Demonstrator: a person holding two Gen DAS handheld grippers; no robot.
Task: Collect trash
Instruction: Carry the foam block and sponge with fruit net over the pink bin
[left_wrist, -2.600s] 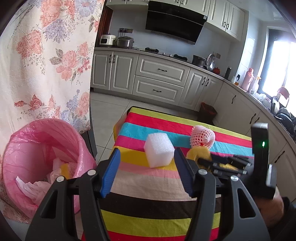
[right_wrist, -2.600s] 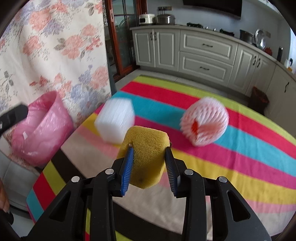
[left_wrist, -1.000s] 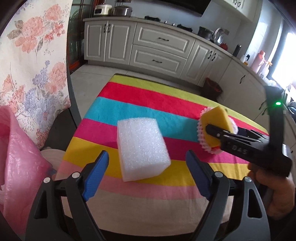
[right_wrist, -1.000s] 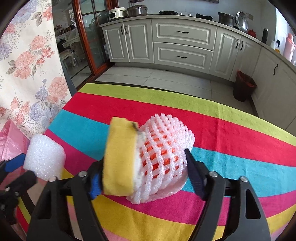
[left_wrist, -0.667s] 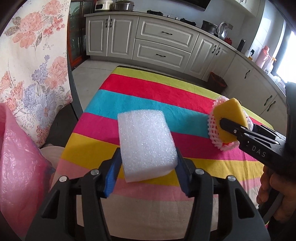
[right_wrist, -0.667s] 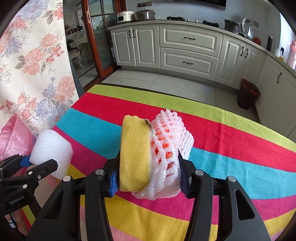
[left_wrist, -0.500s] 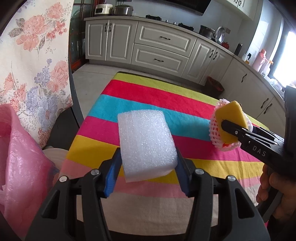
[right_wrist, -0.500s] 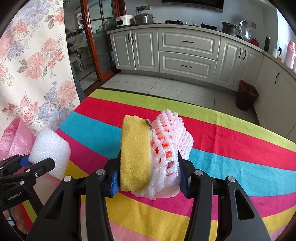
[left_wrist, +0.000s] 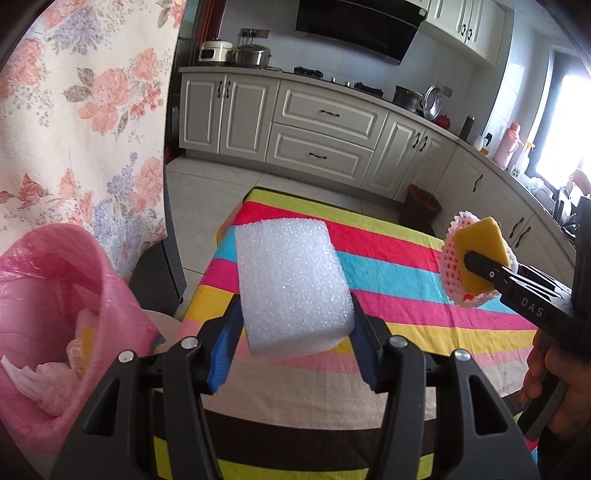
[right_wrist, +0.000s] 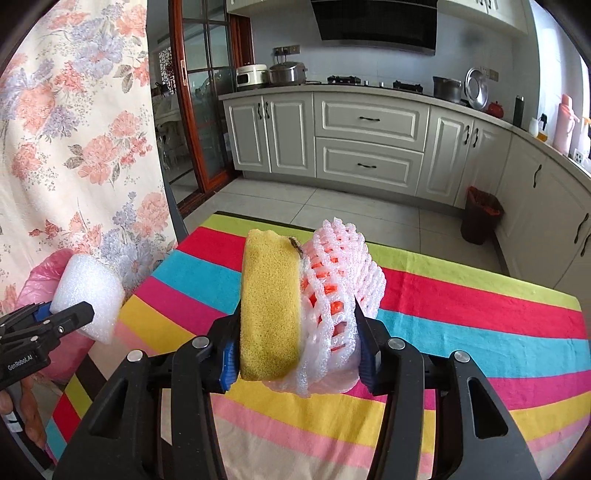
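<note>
Left wrist view: left hand-held gripper (left_wrist: 291, 332) clamps white foam block (left_wrist: 291, 284) (lifted), pink bin (left_wrist: 55, 295) lower-left.

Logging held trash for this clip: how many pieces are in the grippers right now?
3. A white foam block in the left gripper; a yellow sponge and foam fruit net pinched together in the right gripper.
</note>
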